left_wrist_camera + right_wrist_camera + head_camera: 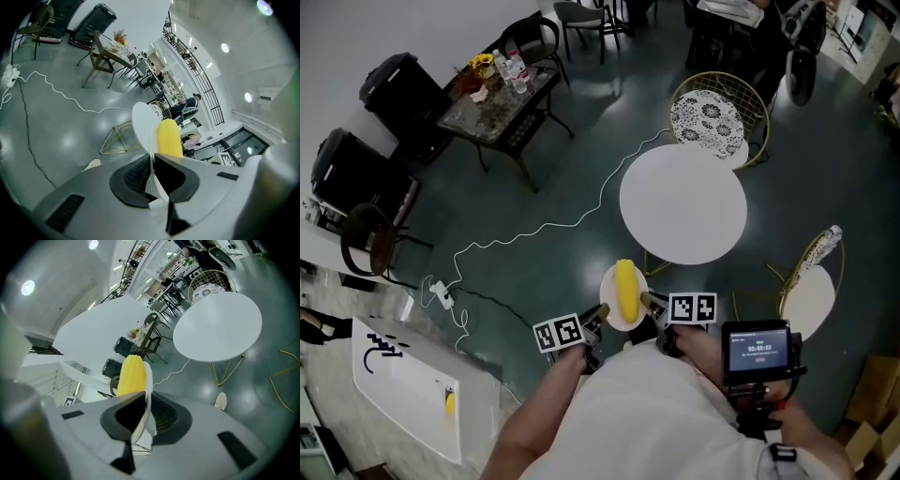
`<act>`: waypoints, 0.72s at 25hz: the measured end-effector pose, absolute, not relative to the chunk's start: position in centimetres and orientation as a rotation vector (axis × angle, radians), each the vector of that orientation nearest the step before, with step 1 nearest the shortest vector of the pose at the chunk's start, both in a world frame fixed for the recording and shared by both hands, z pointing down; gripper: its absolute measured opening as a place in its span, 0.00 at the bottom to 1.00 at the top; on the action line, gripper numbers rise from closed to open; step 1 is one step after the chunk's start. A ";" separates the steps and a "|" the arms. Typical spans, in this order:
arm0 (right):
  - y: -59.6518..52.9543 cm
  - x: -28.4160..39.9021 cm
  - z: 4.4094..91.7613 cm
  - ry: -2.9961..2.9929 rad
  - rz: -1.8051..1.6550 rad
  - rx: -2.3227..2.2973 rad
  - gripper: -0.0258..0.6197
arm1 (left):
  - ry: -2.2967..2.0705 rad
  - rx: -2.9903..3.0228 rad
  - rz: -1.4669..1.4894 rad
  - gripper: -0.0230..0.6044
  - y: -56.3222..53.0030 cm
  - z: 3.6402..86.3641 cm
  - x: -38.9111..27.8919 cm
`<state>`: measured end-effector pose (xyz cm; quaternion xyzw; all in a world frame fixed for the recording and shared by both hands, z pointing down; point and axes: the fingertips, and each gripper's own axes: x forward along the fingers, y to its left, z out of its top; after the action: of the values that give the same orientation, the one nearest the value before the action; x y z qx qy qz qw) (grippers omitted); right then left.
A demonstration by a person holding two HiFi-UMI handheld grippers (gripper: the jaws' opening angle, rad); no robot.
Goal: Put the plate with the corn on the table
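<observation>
While plate (607,298) carries corn (624,289), left tongs (151,161) and right tongs (144,404) clamp rim (table (682,202) ahead).

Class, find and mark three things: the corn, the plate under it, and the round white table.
corn (625,287), head view, middle of the cob.
plate (607,289), head view, bare left rim.
round white table (682,202), head view, centre of its top.

Left gripper (151,174) clamped on plate (153,140)

The small screen (757,349) shows digits too blurred to read; no other text is legible anywhere.
</observation>
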<state>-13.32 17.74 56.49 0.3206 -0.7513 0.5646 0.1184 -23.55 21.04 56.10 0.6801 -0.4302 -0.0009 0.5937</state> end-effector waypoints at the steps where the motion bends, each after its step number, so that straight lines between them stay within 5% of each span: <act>1: 17.0 -13.3 56.5 -2.196 1.652 0.940 0.11 | -0.999 1.579 -0.001 0.09 20.4 56.1 -23.5; 18: 6.7 -12.1 57.1 -2.156 1.731 1.018 0.11 | -0.932 1.597 0.082 0.09 9.2 56.6 -22.6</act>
<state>-12.14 6.74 57.08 0.3438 -0.7283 0.5846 0.0976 -22.56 9.24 56.57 0.6892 -0.4021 0.0355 0.6017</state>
